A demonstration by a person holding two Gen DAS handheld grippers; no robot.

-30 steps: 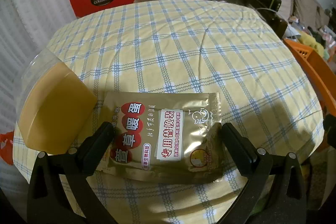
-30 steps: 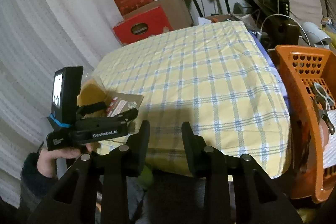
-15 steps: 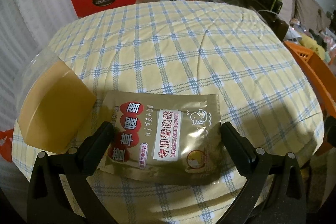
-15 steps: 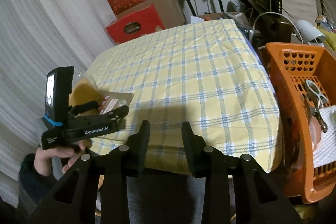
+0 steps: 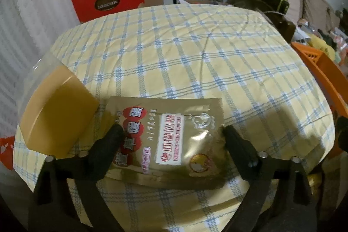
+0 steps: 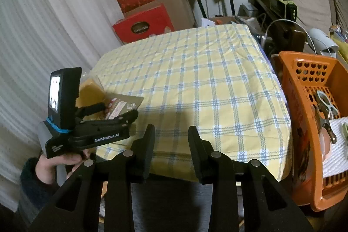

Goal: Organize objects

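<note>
A gold foil packet [image 5: 174,136] with red and white labels lies flat near the front edge of the yellow checked table [image 5: 174,47]. My left gripper [image 5: 173,131] points down at it, and its jaws are closing with the packet between them. The left fingertip sits over the packet's left part and the right one is at its right edge. The right wrist view shows the same gripper [image 6: 118,109] held by a hand over the packet [image 6: 124,104]. My right gripper [image 6: 171,134] hovers off the table's front edge, partly open with nothing between its fingers.
A tan box in clear wrap [image 5: 56,110] lies just left of the packet. An orange basket [image 6: 291,84] holding white cloth and small items stands right of the table. Red boxes [image 5: 108,1] and cardboard stand behind it.
The left gripper's fingers have drawn inward around the gold packet, and the left finger now overlaps it. The right gripper's gap is unchanged.
</note>
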